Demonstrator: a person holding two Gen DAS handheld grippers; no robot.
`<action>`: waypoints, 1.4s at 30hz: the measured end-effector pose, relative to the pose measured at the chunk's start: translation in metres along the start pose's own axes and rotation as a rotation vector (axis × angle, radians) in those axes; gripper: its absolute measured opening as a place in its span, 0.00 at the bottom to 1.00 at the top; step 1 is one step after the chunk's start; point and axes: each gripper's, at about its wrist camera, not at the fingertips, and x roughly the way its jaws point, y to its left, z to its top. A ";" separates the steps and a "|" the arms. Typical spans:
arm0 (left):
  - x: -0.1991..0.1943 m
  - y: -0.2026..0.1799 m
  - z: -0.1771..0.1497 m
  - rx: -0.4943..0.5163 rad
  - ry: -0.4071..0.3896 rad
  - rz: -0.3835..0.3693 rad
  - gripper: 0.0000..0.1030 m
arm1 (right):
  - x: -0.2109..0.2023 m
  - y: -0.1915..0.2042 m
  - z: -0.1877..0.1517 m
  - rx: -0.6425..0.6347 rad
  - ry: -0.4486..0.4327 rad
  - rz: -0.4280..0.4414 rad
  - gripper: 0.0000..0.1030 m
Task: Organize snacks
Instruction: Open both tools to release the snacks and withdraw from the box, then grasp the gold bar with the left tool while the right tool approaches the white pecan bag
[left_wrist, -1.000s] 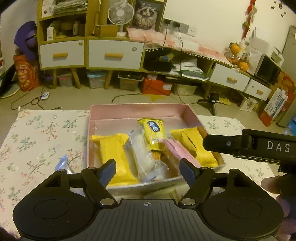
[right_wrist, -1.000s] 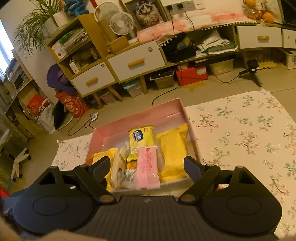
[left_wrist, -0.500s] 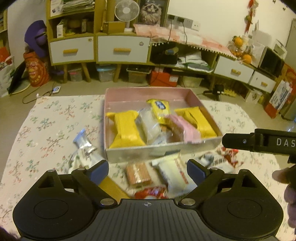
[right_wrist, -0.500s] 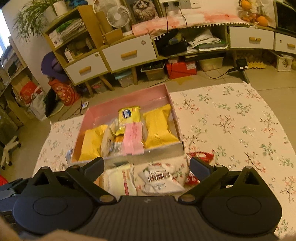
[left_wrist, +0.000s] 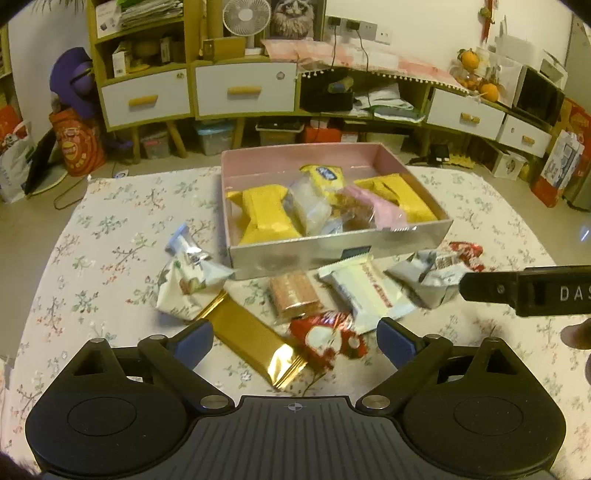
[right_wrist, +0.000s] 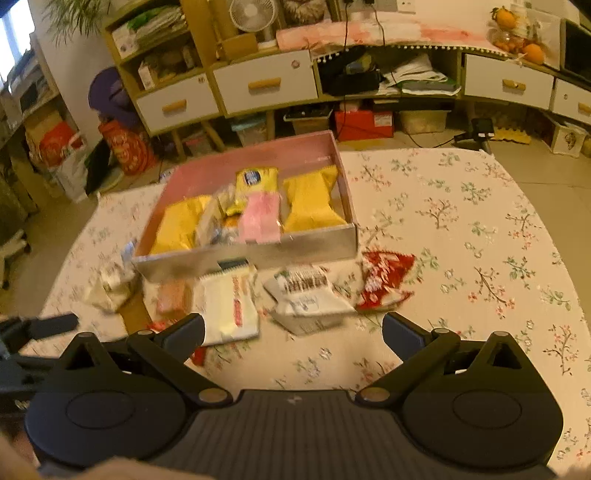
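Observation:
A pink box (left_wrist: 332, 254) (right_wrist: 258, 254) on the flowered tablecloth holds yellow packs (left_wrist: 266, 218) and a pink pack (right_wrist: 258, 218). Loose snacks lie before it: a gold bar (left_wrist: 251, 332), a red wrapper (left_wrist: 325, 338), a white bar (left_wrist: 365, 291) (right_wrist: 229, 302), a barcoded white pouch (right_wrist: 306, 291) and a red pouch (right_wrist: 384, 277). My left gripper (left_wrist: 295, 341) hovers over the gold bar and red wrapper, jaws opening, pads touching nothing. My right gripper (right_wrist: 293, 332) hangs near the white pouch, jaws opening, nothing gripped.
A white-green pouch (left_wrist: 188, 280) and a brown wafer pack (left_wrist: 293, 295) also lie in front of the box. The tablecloth (right_wrist: 480, 240) stretches bare to the right. Cabinets with drawers (left_wrist: 243, 92) stand beyond the table.
Both grippers pulled back from over the box toward the table's near side and spread their jaws wider. The loose snacks in front of the box came into view.

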 end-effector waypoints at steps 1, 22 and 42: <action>0.001 0.001 -0.002 0.005 0.000 0.002 0.94 | 0.001 0.000 -0.003 -0.018 0.001 -0.009 0.99; 0.035 0.047 -0.020 0.028 -0.029 0.129 0.94 | 0.020 0.003 -0.025 -0.269 -0.070 -0.083 1.00; 0.065 0.045 -0.009 -0.110 0.075 0.151 0.72 | 0.051 -0.001 -0.010 -0.184 -0.115 -0.079 0.86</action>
